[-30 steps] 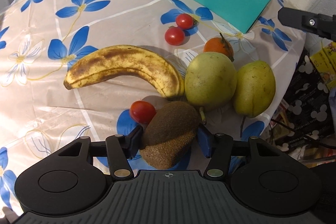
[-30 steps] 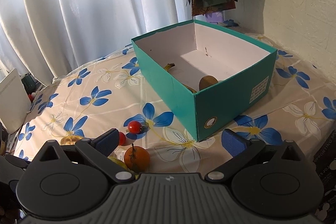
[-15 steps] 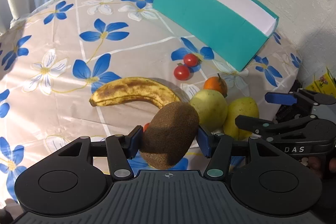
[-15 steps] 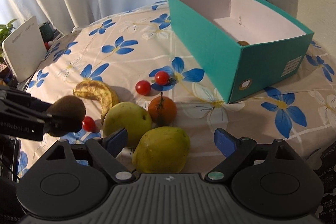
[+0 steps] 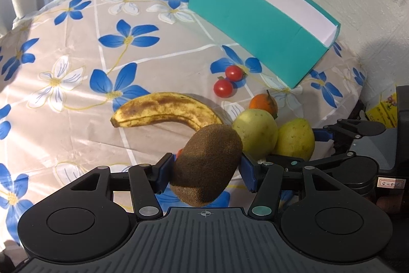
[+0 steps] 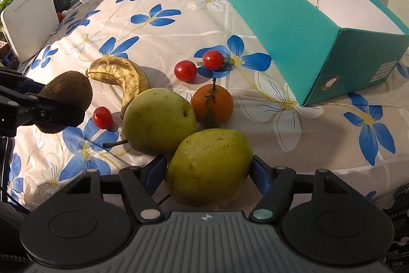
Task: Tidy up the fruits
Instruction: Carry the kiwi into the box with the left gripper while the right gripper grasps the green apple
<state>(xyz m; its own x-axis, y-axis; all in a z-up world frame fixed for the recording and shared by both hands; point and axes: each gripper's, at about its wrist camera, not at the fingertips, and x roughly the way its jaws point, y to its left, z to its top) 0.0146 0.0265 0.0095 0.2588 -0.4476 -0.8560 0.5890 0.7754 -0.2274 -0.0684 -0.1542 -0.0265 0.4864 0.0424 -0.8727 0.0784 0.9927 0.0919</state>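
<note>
My left gripper [image 5: 205, 166] is shut on a brown kiwi [image 5: 207, 164] and holds it above the table; the kiwi also shows in the right wrist view [image 6: 66, 96]. My right gripper [image 6: 208, 170] is open, its fingers on either side of a green pear [image 6: 209, 165] that rests on the cloth. A second pear [image 6: 158, 119], an orange [image 6: 212, 104], a spotted banana [image 5: 163, 111] and three cherry tomatoes [image 6: 185, 70] lie nearby. The open teal box [image 6: 306, 24] stands at the right.
A blue-flowered tablecloth [image 5: 76, 47] covers the round table. A white device [image 6: 28, 19] and plants stand at the far left edge. White curtains hang behind. A wall and packets lie beyond the table's right edge.
The left gripper lifted the kiwi off the table. The right gripper came down and forward from facing the box until its open fingers bracket the near pear.
</note>
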